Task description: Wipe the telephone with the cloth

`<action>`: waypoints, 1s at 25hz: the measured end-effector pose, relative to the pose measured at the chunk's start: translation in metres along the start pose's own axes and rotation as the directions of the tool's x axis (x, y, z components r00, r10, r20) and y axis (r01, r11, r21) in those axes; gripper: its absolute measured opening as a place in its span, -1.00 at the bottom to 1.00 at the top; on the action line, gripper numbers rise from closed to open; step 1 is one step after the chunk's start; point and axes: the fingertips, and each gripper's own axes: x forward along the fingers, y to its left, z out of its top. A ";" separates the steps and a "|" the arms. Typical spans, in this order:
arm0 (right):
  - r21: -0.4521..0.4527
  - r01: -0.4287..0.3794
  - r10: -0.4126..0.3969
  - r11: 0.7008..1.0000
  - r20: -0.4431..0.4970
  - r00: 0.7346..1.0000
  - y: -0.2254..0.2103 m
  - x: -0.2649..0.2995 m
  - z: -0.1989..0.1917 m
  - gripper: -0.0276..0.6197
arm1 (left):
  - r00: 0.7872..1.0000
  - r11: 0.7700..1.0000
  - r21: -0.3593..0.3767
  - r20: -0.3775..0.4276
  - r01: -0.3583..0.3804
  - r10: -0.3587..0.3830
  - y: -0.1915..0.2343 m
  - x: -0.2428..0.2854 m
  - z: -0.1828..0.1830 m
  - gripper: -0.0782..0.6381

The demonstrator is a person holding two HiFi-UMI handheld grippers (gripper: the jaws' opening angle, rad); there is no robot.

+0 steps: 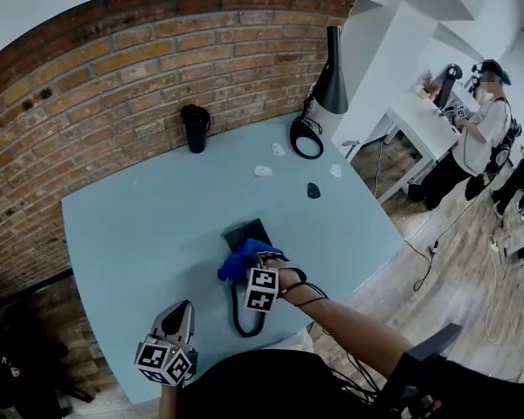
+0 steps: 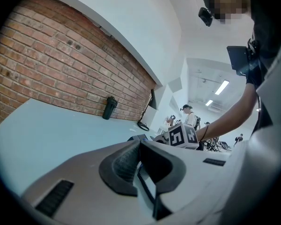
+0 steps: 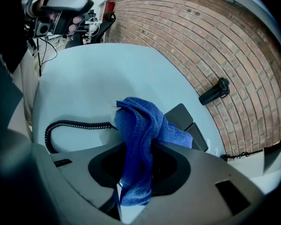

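Jaws of right claw (image 3: 136,171) clenched on blue cloth (image 3: 141,125), one fold pinched between them, the rest bunched up and spilling forward past the tips. Just beyond the cloth, black telephone (image 3: 186,119), flat on pale blue bench (image 1: 131,225), near the middle of it. In head view, cloth lying over near left corner of the telephone; real contact hard to confirm. Coiled black cord (image 3: 68,124) curving from under the cloth toward front edge of bench, in a loop below the right claw.

Left claw (image 2: 141,167) released from everything, jaws pressed together with nothing between them, held low at front edge of bench, to the left of the right claw and well apart from the telephone.

Further back, dark tumbler (image 1: 195,127) upright beside brick wall (image 1: 113,68). At the far right corner, black lamp (image 1: 330,84) with round base. A few small pale bits near that base, too small to identify. Off the bench to the right, person (image 1: 482,138) standing by a white table.
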 end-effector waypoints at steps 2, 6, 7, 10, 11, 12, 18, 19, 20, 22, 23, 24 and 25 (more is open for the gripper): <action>0.000 -0.003 0.003 1.000 -0.001 1.000 0.002 -0.001 -0.001 -0.52 | 1.000 1.000 0.000 -0.001 0.001 -0.001 -0.001 0.000 0.000 -0.76; -0.003 -0.008 0.008 1.000 -0.004 1.000 0.004 0.000 -0.002 -0.52 | 1.000 1.000 0.000 -0.001 0.003 -0.003 -0.001 0.001 0.000 -0.76; -0.003 -0.010 0.010 1.000 -0.005 1.000 0.005 0.000 -0.003 -0.51 | 1.000 1.000 -0.001 -0.001 0.003 -0.003 -0.001 0.001 0.000 -0.76; -0.001 -0.016 0.016 1.000 -0.005 1.000 0.008 0.000 -0.004 -0.51 | 1.000 1.000 -0.001 -0.002 0.005 -0.005 -0.001 0.001 -0.001 -0.76; 0.000 -0.018 0.018 1.000 -0.004 1.000 0.010 0.000 -0.004 -0.51 | 1.000 1.000 -0.001 -0.003 0.006 -0.006 -0.002 0.001 -0.001 -0.76; 0.001 -0.020 0.020 1.000 -0.004 1.000 0.011 0.000 -0.004 -0.51 | 1.000 1.000 -0.001 -0.005 0.007 -0.007 -0.002 0.001 -0.002 -0.76; 0.001 -0.032 0.032 0.999 -0.001 0.999 0.018 -0.001 -0.007 -0.51 | 1.000 1.000 0.000 -0.009 0.008 -0.008 -0.003 0.002 -0.003 -0.76; 0.000 -0.035 0.035 0.999 -0.002 0.999 0.019 -0.001 -0.007 -0.51 | 1.000 1.000 0.001 -0.009 0.009 -0.009 -0.004 0.002 -0.003 -0.76; 0.001 -0.037 0.037 0.999 -0.003 0.999 0.021 -0.001 -0.007 -0.51 | 1.000 1.000 0.001 -0.010 0.010 -0.010 -0.004 0.002 -0.003 -0.76; 0.003 -0.040 0.040 0.999 -0.002 0.999 0.023 -0.002 -0.008 -0.51 | 1.000 1.000 0.001 -0.013 0.012 -0.012 -0.005 0.002 -0.003 -0.76; 0.004 -0.042 0.042 0.999 -0.001 0.999 0.024 -0.002 -0.008 -0.51 | 1.000 1.000 0.002 -0.014 0.012 -0.012 -0.005 0.002 -0.003 -0.76; 0.005 -0.043 0.043 0.999 -0.001 0.999 0.025 -0.002 -0.009 -0.51 | 1.000 1.000 0.002 -0.015 0.013 -0.013 -0.005 0.002 -0.004 -0.76; 0.005 -0.044 0.044 0.999 -0.001 0.999 0.026 -0.002 -0.009 -0.51 | 1.000 1.000 0.003 -0.016 0.013 -0.013 -0.005 0.003 -0.004 -0.76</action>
